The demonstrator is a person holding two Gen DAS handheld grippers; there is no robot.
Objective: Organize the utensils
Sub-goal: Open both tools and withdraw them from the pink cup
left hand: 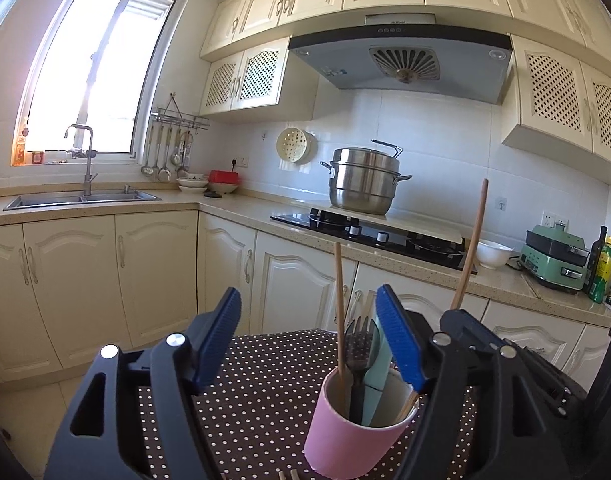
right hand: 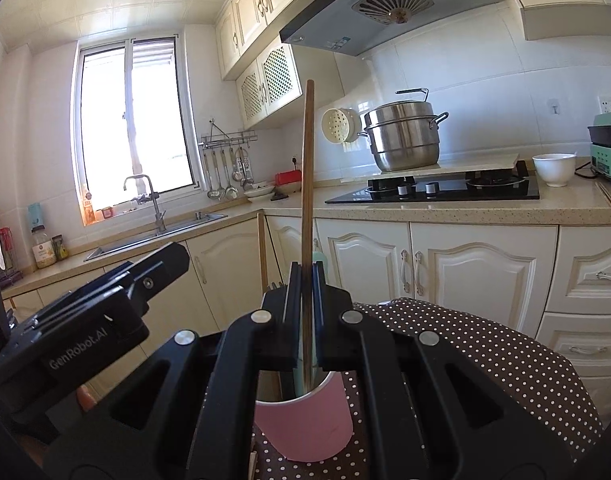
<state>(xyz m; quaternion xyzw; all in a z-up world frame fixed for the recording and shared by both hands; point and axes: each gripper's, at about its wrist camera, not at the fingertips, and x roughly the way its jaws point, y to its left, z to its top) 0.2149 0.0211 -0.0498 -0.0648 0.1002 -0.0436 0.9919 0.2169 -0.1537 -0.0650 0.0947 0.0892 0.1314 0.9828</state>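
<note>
Between your right gripper (right hand: 304,280)'s fingers stands a wooden chopstick (right hand: 307,184), clenched near its lower half so it stays upright while its tip sinks into the pink cup (right hand: 305,428) just below those fingers. That pinch is low on the stick, probably so you can steer the tip past the rim. Your left gripper (left hand: 309,340) is released — its blue fingers (left hand: 221,340) stand wide apart with nothing pressed between them, the right-hand one just above the cup's rim. Likely it was steadying the cup, which sits on the dotted cloth of the bench (left hand: 265,412). Inside the cup, just ahead of the left fingers, lean a second chopstick (left hand: 339,312), a dark fork (left hand: 358,356) and a pale green utensil (left hand: 379,376) — all handle-down, gathered together as the tidying seems to call for.
</note>
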